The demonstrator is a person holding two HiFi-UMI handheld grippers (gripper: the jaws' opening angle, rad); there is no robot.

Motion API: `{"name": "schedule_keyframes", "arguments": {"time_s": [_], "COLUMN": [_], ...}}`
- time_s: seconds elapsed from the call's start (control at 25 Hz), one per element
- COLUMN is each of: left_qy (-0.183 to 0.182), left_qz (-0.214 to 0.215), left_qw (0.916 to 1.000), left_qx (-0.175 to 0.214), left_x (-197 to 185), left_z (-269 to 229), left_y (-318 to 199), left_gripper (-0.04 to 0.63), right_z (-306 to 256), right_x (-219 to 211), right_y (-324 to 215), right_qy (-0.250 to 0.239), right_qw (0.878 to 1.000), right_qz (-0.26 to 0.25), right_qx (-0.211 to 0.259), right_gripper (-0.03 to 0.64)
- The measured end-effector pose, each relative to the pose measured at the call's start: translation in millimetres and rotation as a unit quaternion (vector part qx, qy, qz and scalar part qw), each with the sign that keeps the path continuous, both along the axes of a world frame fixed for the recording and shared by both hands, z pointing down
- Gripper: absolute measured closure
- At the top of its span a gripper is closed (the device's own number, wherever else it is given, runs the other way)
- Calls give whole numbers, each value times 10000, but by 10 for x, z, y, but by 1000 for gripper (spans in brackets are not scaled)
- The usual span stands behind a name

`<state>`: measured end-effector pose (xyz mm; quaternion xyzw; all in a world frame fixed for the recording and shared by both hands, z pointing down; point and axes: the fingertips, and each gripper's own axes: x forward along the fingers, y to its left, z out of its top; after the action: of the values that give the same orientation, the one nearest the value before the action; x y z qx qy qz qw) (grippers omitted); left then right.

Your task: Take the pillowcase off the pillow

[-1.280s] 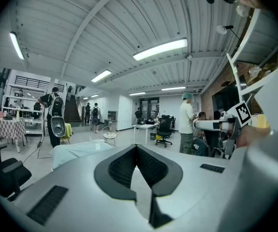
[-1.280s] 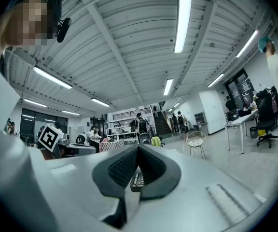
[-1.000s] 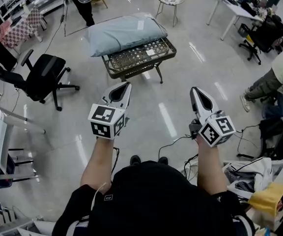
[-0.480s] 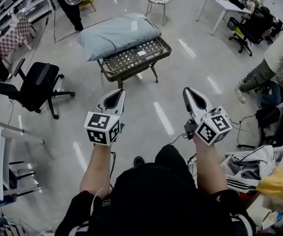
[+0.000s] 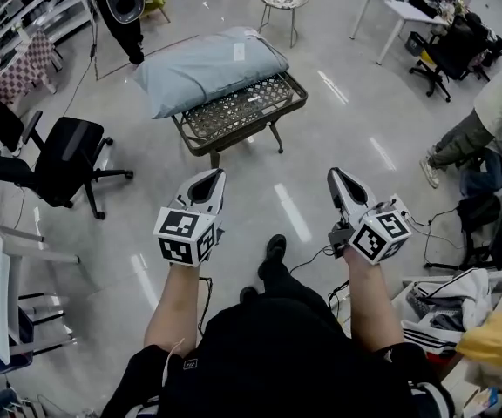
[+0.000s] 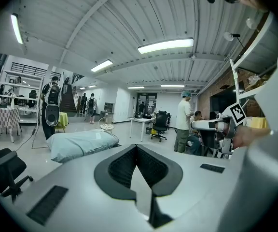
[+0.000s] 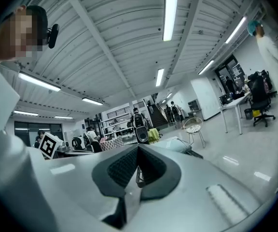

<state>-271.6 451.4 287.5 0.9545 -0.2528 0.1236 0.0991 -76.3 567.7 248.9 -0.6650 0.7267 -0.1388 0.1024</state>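
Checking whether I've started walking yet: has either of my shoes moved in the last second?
Yes. One shoe has stepped forward, toward the wicker table holding the pillow; a second ago both shoes sat side by side.

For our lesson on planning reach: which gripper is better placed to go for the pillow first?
Probably the left gripper: the pillow lies ahead toward its side, while the right gripper sits further across. Both are shut, empty and well short of it.

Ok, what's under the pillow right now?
The pillow lies on a low dark table with a lattice top. Only the table's front part shows, and whatever sits directly beneath the pillow is covered.
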Motion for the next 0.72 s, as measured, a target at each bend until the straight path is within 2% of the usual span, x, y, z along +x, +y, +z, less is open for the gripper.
{"name": "schedule_keyframes", "arguments": {"time_s": [0.24, 0.52, 0.72], "left_qy": [-225, -473, -492], "left_qz": [174, 366, 327], "left_qw": [9995, 9982, 9982], "left_qx": [-118, -70, -91], "left_x": [528, 1391, 1796], "left_z": [205, 253, 211], "left_y": [-389, -959, -1368], "left_gripper": [594, 594, 594], "right_z": [252, 430, 439], "right_x": [355, 1202, 1626], "right_y": [-392, -968, -1354], "right_qy": [-15, -263, -348], "right_qw": [9999, 9995, 9992], "right_qz": [-79, 71, -4], "right_qx": [-138, -185, -177], "right_gripper": [607, 607, 607]}}
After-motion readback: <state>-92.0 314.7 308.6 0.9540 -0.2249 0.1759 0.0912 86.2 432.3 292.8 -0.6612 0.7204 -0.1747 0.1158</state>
